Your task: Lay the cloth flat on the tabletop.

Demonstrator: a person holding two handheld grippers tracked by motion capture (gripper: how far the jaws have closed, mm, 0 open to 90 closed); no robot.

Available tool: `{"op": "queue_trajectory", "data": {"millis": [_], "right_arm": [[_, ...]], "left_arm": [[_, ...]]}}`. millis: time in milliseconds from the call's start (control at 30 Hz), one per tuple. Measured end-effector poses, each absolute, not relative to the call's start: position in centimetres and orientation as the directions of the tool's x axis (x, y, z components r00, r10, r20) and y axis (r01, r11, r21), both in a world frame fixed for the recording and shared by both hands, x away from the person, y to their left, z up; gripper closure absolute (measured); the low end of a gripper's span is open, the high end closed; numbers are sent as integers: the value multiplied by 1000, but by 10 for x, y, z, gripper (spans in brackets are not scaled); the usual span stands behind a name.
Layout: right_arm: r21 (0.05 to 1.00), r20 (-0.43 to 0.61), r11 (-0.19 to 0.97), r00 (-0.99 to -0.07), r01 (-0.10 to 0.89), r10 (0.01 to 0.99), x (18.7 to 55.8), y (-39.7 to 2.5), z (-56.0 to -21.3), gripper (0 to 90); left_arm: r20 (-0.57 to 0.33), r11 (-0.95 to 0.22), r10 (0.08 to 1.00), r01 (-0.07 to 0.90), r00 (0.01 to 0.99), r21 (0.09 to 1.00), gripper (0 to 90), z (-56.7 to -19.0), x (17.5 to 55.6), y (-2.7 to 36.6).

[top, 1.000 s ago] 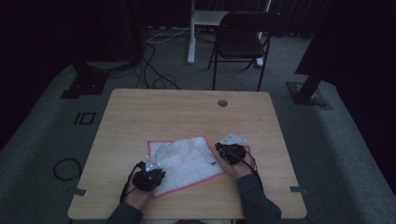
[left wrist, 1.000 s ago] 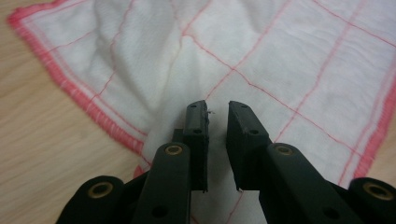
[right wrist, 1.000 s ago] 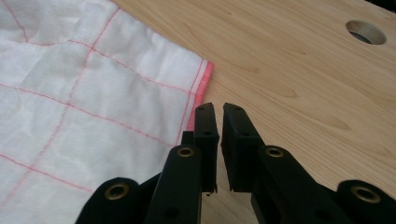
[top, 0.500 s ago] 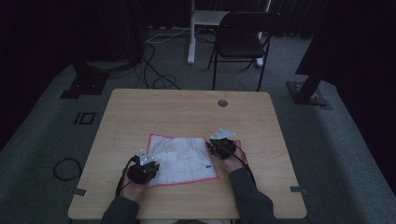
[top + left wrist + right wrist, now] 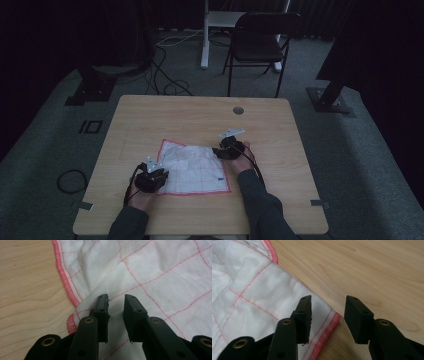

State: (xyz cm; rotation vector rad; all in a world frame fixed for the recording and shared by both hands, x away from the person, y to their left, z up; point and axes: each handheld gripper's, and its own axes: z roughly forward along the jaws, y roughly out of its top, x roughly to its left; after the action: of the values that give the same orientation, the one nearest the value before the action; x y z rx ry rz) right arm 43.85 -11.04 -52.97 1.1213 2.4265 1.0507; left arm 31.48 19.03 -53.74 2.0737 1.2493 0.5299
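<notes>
Working a white cloth [image 5: 192, 167] with a red hem, lying nearly flat on the near middle of the table [image 5: 150, 115], far edge slightly rumpled. Holding the left gripper [image 5: 151, 176] over the cloth's near-left corner, jaws parted by a narrow gap with a raised fold [image 5: 100, 293] just ahead and nothing pinched between them. Holding the right gripper [image 5: 229, 148] at the far-right corner, jaws spread wide, straddling the hem [image 5: 325, 336] where cloth gives way to bare wood.

Judging the step as taking hold of two opposite corners, probably for folding or straightening. For doing it well:

- Lowering the right tips until one jaw is sliding under the hem, the other staying above, then closing on the thick red edge rather than the thin weave.
- Nudging the left tips forward onto the fold, catching one layer only.
- Closing both together, avoiding any scraping on the wood.
- Lifting slowly, keeping the cloth taut between the corners, watching for slipping.
</notes>
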Motion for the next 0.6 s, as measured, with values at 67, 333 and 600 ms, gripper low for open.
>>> {"op": "queue_trajectory", "data": {"millis": [67,333,600], "right_arm": [[701,74,433,-662,566,745,441,-109,-532,588],[700,93,429,-669,571,737,434,-112,-530,857],[767,54,413,-691,491,721,410,-122,-505,866]], "left_arm": [[9,-332,887,623,462,709,743,-537,315,190],[-10,-319,889,634,459,704,738,-537,313,190],[-29,-314,887,648,461,694,735,-535,313,189]]}}
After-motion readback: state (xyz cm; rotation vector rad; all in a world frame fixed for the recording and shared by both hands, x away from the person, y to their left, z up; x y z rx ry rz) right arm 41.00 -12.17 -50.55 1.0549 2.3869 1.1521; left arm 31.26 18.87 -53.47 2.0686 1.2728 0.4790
